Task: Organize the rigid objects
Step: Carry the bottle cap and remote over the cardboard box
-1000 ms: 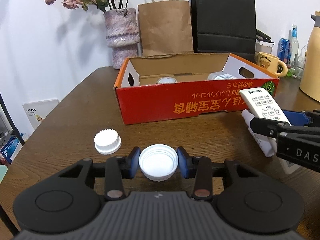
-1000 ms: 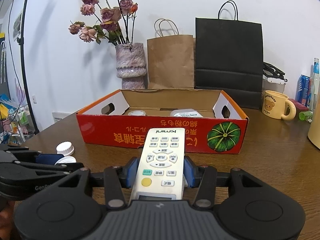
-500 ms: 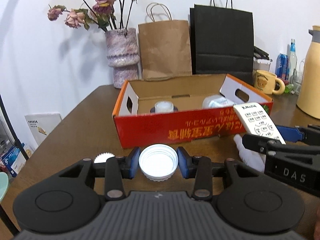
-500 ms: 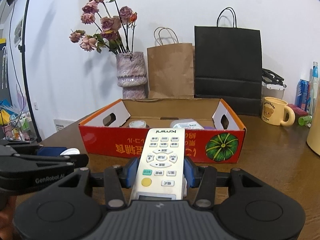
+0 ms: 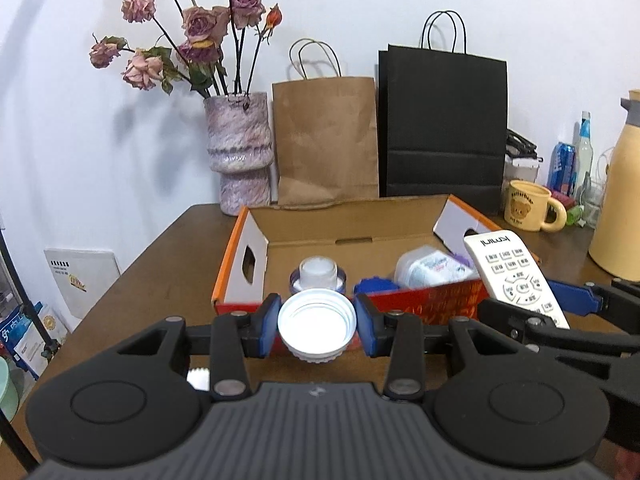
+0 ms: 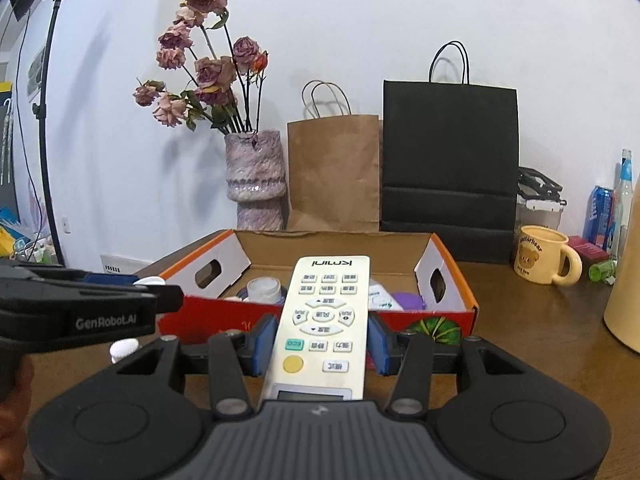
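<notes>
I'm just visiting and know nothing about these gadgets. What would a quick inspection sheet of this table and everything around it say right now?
Surface: brown wooden table, no spills seen.
Job's things: white cap in left gripper; remote in right gripper; red box holds a small jar, blue lid and a plastic tub.
Clutter: bear mug, cans and bottles at right, another white cap on the table.
Grippers: both jaws closed on their items, near the box's front wall.
Cables: nothing seen.
Surroundings: vase of dried roses, brown bag, black bag, white wall.
</notes>
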A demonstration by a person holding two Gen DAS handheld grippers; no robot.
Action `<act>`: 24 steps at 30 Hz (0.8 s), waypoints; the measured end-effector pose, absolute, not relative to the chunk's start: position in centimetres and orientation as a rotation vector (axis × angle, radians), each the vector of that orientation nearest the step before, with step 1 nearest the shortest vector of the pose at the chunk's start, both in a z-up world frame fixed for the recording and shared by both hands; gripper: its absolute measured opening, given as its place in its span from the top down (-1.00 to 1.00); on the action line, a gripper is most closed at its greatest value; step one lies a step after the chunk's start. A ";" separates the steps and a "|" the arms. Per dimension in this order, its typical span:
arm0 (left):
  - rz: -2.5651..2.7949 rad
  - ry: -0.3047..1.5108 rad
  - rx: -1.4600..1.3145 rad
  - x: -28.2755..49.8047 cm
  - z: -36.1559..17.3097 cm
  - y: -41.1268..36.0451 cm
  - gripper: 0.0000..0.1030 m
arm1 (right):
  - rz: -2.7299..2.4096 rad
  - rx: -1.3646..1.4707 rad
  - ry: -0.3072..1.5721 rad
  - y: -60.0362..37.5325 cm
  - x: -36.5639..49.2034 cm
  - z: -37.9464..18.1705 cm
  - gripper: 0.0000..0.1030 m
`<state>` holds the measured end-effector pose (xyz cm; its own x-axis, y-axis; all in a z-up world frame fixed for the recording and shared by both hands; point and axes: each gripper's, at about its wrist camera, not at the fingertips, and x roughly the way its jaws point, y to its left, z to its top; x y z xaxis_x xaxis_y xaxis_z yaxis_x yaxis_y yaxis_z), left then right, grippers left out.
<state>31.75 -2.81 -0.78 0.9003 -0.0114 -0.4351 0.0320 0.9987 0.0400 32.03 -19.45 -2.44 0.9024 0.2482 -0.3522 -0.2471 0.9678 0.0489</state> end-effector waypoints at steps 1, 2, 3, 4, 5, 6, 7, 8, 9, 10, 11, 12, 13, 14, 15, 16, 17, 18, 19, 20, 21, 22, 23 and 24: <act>-0.023 0.447 0.044 32.0 -0.6 -2.8 0.20 | 0.254 0.001 0.360 -19.5 32.2 -2.3 0.09; -0.023 0.444 0.041 32.2 -0.4 -2.8 0.20 | 0.252 0.000 0.357 -19.5 32.4 -2.1 0.09; -0.022 0.442 0.039 32.4 -0.3 -2.8 0.20 | 0.250 0.000 0.354 -19.5 32.7 -1.9 0.09; -0.022 0.439 0.036 32.7 0.0 -2.8 0.20 | 0.248 0.000 0.352 -19.5 32.9 -1.8 0.09; -0.022 0.435 0.033 33.0 0.1 -2.8 0.20 | 0.247 0.001 0.348 -19.5 33.2 -1.6 0.09; -0.022 0.432 0.030 33.2 0.3 -2.8 0.20 | 0.246 0.001 0.345 -19.5 33.4 -1.5 0.09; -0.020 0.429 0.027 33.5 0.5 -2.8 0.20 | 0.245 0.001 0.342 -19.5 33.7 -1.4 0.09; -0.020 0.425 0.023 33.7 0.6 -2.8 0.20 | 0.244 0.001 0.339 -19.4 34.0 -1.2 0.09; -0.019 0.422 0.020 34.0 0.7 -2.8 0.20 | 0.243 0.002 0.337 -19.4 34.2 -1.1 0.09; -0.020 0.419 0.016 34.3 0.9 -2.8 0.20 | 0.242 0.004 0.335 -19.4 34.5 -1.0 0.09; -0.019 0.416 0.014 34.6 1.0 -2.8 0.20 | 0.241 0.005 0.334 -19.3 34.9 -1.0 0.09; -0.018 0.414 0.012 34.8 1.1 -2.8 0.20 | 0.240 0.007 0.333 -19.3 35.2 -0.9 0.09; -0.016 0.412 0.010 35.1 1.1 -2.9 0.20 | 0.239 0.008 0.333 -19.3 35.4 -0.9 0.09; -0.015 0.411 0.007 35.5 1.2 -2.9 0.20 | 0.239 0.009 0.332 -19.3 35.8 -0.9 0.09; -0.014 0.410 0.005 35.8 1.2 -2.9 0.20 | 0.239 0.010 0.332 -19.2 36.1 -0.8 0.09; -0.013 0.409 0.002 36.2 1.3 -3.0 0.20 | 0.238 0.011 0.332 -19.2 36.4 -0.8 0.09; -0.011 0.409 -0.002 36.6 1.3 -3.0 0.20 | 0.238 0.014 0.332 -19.2 36.8 -0.8 0.09; -0.010 0.409 -0.006 37.0 1.3 -3.0 0.20 | 0.237 0.017 0.332 -19.2 37.2 -0.8 0.09; -0.008 0.409 -0.010 37.4 1.3 -3.0 0.20 | 0.237 0.020 0.332 -19.2 37.5 -0.9 0.09; -0.005 0.408 -0.014 37.8 1.3 -2.9 0.20 | 0.236 0.023 0.332 -19.3 37.9 -0.9 0.09; -0.001 0.407 -0.018 38.2 1.3 -2.9 0.20 | 0.235 0.028 0.333 -19.3 38.3 -0.9 0.09; 0.002 0.407 -0.022 38.6 1.3 -2.8 0.20 | 0.234 0.032 0.333 -19.3 38.7 -1.0 0.09; 0.004 0.408 -0.027 39.1 1.3 -2.8 0.20 | 0.233 0.035 0.331 -19.3 39.1 -1.0 0.09; 0.006 0.408 -0.031 39.3 1.3 -2.7 0.20 | 0.232 0.039 0.330 -19.3 39.6 -1.1 0.09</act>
<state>39.33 -2.71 1.33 0.9179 -0.0004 -0.3967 -0.0121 0.9995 -0.0289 39.59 -19.31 -1.06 0.9200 0.2318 -0.3161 -0.2190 0.9728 0.0758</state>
